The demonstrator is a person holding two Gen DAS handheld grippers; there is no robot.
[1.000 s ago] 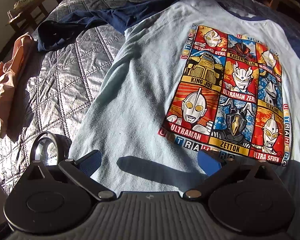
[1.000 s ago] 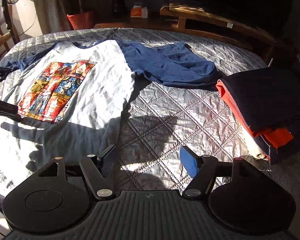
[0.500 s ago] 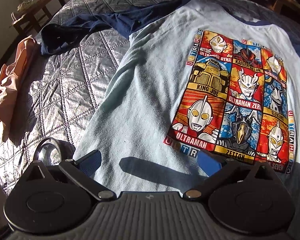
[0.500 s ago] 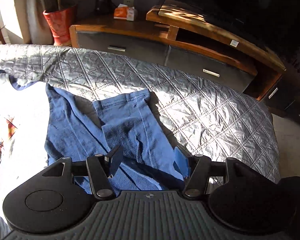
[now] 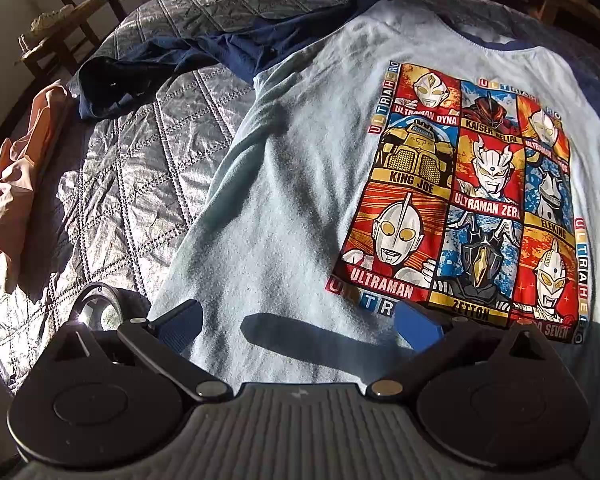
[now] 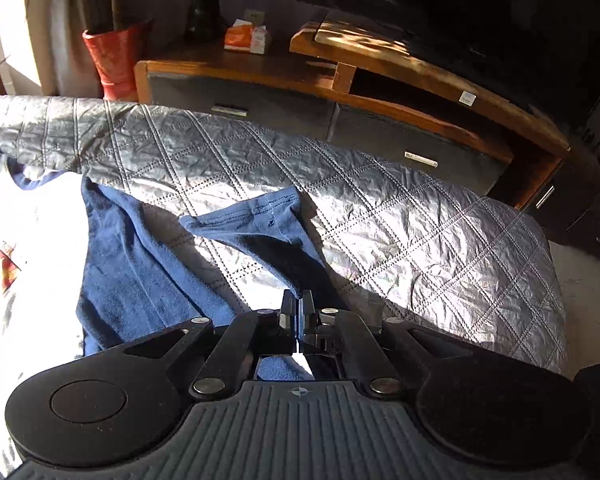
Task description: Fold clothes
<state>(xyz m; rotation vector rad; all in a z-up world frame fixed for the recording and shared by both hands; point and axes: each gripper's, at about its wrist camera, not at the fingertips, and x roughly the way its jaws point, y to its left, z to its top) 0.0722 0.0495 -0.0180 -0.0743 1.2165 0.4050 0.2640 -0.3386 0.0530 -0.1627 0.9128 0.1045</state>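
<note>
A light blue raglan shirt (image 5: pixel 300 184) with a colourful Ultraman print and navy sleeves lies face up on the quilted bed. My left gripper (image 5: pixel 298 322) is open and empty, hovering over the shirt's lower hem. The shirt's left navy sleeve (image 5: pixel 172 60) stretches away at the upper left. In the right wrist view my right gripper (image 6: pixel 298 304) is shut on the shirt's right navy sleeve (image 6: pixel 268 232), pinching its lower edge; the cuff lifts off the quilt. The shirt's pale body (image 6: pixel 32 240) shows at the left.
The grey quilted bedspread (image 6: pixel 400 220) covers the bed. A peach garment (image 5: pixel 16 176) lies at the bed's left edge. A wooden TV cabinet (image 6: pixel 340 92) and a red vase (image 6: pixel 116 56) stand beyond the bed's far edge. A wooden chair (image 5: pixel 68 20) stands at the far left.
My right gripper swung from the bed's middle toward the navy sleeve and closed on it. My left gripper stayed open and drifted slightly over the hem.
</note>
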